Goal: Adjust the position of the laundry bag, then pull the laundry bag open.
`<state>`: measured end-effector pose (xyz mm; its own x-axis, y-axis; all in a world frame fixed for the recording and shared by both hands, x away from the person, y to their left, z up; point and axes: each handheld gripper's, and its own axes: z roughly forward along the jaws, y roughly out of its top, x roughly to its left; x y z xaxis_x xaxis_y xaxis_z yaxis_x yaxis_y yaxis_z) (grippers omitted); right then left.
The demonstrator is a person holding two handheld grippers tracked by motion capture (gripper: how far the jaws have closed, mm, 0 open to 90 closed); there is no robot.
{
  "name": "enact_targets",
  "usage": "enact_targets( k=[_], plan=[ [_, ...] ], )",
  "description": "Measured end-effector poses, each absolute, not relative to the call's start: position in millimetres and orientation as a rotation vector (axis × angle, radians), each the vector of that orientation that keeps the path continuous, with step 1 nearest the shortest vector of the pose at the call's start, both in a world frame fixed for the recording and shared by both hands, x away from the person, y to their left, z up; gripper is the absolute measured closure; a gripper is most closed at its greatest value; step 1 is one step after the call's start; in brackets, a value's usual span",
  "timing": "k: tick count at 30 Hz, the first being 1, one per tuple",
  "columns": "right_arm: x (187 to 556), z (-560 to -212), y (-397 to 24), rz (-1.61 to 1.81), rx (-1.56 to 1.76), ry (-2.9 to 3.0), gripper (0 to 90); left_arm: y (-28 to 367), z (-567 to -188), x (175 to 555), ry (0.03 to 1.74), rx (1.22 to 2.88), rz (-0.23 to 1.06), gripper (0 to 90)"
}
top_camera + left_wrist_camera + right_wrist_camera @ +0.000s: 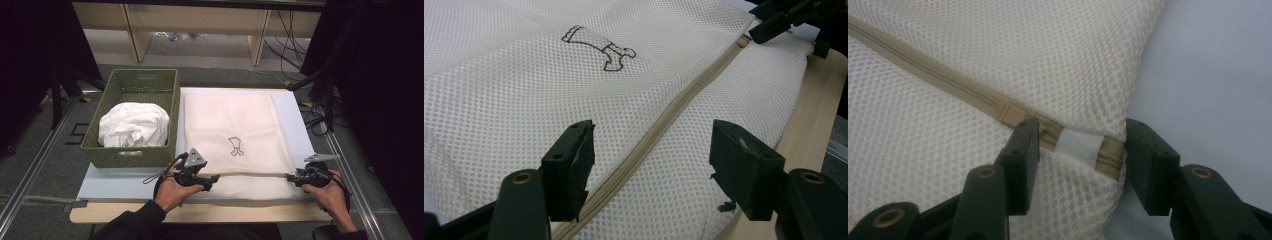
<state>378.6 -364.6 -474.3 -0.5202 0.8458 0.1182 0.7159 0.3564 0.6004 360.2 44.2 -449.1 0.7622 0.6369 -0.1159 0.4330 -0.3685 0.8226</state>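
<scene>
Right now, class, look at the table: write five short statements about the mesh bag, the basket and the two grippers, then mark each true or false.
1. The mesh bag lies flat on the table. True.
2. The basket is right of the bag. False: it is left of it.
3. White cloth sits in the basket. True.
4. The left gripper is clamped on the zip. False: its jaws stand open astride it.
5. The right gripper is at the zip's end. True.
</scene>
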Motion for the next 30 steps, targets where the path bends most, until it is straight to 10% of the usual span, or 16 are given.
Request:
enact_targets(
  k=[15, 30],
  plan=[
    [376.4, -473.8, -361.5, 0.951, 1.365, 2.434, 81.4, 43.2, -447.6, 359.8, 0.766, 2.022, 0.290, 33.6],
    [372.3, -455.7, -358.4, 1.041, 1.253, 2.329, 83.4, 26.2, -448.8, 359.9, 0.745, 2.002, 0.226, 33.9]
  ],
)
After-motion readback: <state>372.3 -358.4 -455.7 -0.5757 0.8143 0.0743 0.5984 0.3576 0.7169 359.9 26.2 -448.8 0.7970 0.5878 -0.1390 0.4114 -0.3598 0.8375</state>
